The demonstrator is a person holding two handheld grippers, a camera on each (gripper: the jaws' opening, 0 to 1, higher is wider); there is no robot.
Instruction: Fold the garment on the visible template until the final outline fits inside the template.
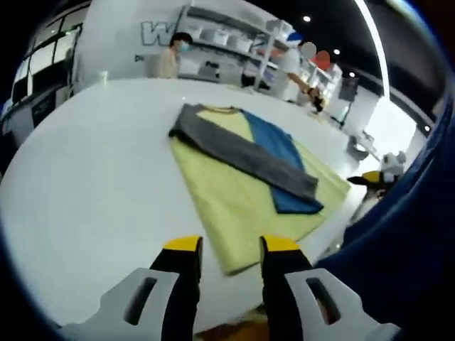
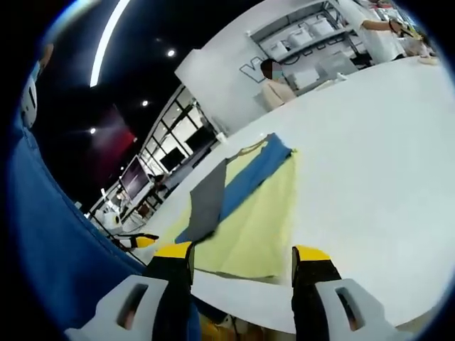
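A yellow garment lies flat on the white table, with a blue panel and a grey sleeve folded across it. In the right gripper view the same garment shows its grey sleeve and blue strip. My left gripper hovers open at the garment's near corner, holding nothing. My right gripper is open too, just short of the garment's near edge. No separate template outline is visible.
The person's blue clothing fills the side next to the table edge. Other people stand by shelves beyond the table. A small cup stands at the far edge. A yellow-black gripper part shows at the left.
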